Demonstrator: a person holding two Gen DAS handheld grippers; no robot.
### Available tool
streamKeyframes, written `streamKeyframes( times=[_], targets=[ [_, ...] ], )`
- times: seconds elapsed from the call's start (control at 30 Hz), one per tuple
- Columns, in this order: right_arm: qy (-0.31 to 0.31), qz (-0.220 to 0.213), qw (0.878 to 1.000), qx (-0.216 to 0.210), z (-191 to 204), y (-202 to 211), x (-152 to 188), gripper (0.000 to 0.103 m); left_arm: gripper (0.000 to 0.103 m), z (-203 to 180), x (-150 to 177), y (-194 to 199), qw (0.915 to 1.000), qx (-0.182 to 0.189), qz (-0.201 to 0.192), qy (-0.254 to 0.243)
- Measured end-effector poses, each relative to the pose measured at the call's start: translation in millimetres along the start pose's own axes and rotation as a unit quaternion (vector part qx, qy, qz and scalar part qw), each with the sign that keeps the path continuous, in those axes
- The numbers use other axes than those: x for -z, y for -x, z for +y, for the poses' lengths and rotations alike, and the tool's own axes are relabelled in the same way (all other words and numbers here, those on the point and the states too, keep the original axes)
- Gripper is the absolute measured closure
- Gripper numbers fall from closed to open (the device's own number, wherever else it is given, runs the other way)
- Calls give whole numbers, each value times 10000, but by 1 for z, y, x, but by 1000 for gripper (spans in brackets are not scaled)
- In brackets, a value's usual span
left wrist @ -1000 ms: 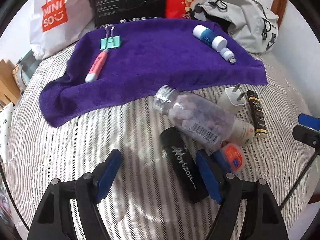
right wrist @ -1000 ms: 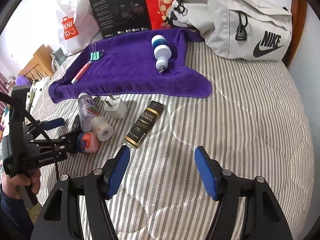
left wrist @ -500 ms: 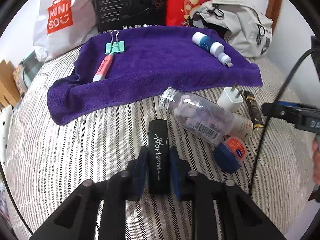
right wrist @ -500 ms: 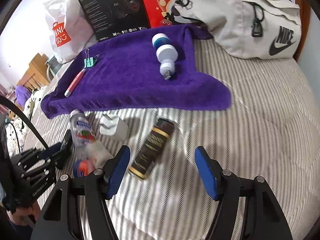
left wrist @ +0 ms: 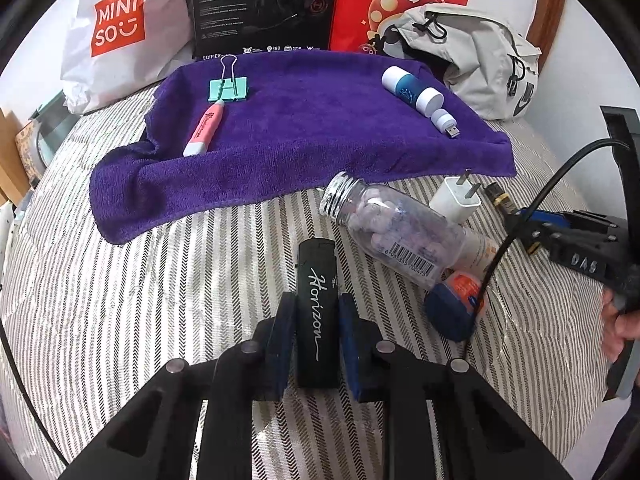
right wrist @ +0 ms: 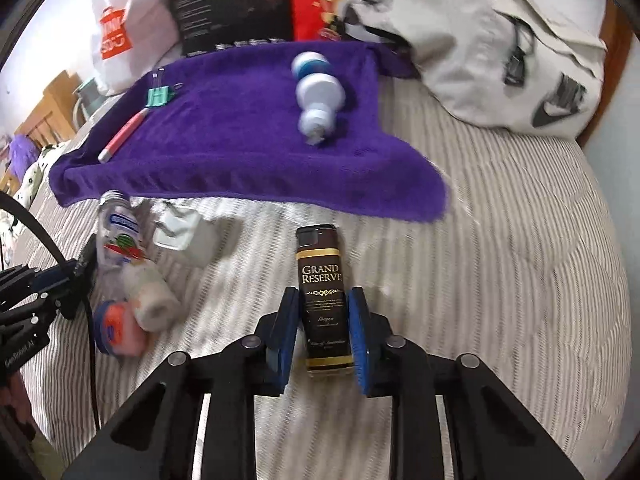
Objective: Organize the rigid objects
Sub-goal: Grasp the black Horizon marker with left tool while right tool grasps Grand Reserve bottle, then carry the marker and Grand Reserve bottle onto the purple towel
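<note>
Lighters (left wrist: 317,312) near the purple towel (left wrist: 304,136): light, stiff, slick; both grippers (left wrist: 316,344) clamp one at mid-body.

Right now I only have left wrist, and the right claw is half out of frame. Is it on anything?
Observer: Yes. The right claw straddles the Grand Reserve lighter, and the pads look pressed against both of its sides.
Operator: How's it oriented?
Observer: Label up, lengthwise between the pads.
Operator: Which end leads?
Observer: The dark cap end. It points at the purple towel and stops short of the towel's edge.
</note>
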State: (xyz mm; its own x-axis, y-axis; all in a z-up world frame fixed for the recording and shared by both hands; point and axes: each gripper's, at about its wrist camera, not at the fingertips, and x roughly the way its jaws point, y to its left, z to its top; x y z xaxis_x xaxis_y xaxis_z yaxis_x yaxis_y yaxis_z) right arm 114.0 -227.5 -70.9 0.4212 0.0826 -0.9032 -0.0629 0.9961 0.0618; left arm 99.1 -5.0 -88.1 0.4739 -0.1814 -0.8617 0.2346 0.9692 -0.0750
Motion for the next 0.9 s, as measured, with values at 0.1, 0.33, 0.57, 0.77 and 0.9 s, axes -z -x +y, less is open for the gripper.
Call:
streamKeyframes(
  times=[0.1, 0.33, 0.57, 0.77, 0.9],
  targets=[
    [49, -25, 10000, 35, 2, -1, 0, 79, 82, -1, 0, 0, 10000, -20, -5, -5],
    [203, -57, 9996, 170, 9, -4, -3, 78, 82, -7, 0, -1, 9996, -194, -27, -215],
    [147, 50, 9999, -74, 1, 0, 0, 80, 82, 4, 1, 2, 10000, 60, -9, -7],
    [38, 6, 9996, -263, -7, 12, 5, 80, 82, 23, 0, 13, 9997, 67, -23, 215],
    [23, -86, 9991, -420, -8, 25, 4, 80, 82, 36, -8, 24, 9994, 7, -105, 326]
  ],
)
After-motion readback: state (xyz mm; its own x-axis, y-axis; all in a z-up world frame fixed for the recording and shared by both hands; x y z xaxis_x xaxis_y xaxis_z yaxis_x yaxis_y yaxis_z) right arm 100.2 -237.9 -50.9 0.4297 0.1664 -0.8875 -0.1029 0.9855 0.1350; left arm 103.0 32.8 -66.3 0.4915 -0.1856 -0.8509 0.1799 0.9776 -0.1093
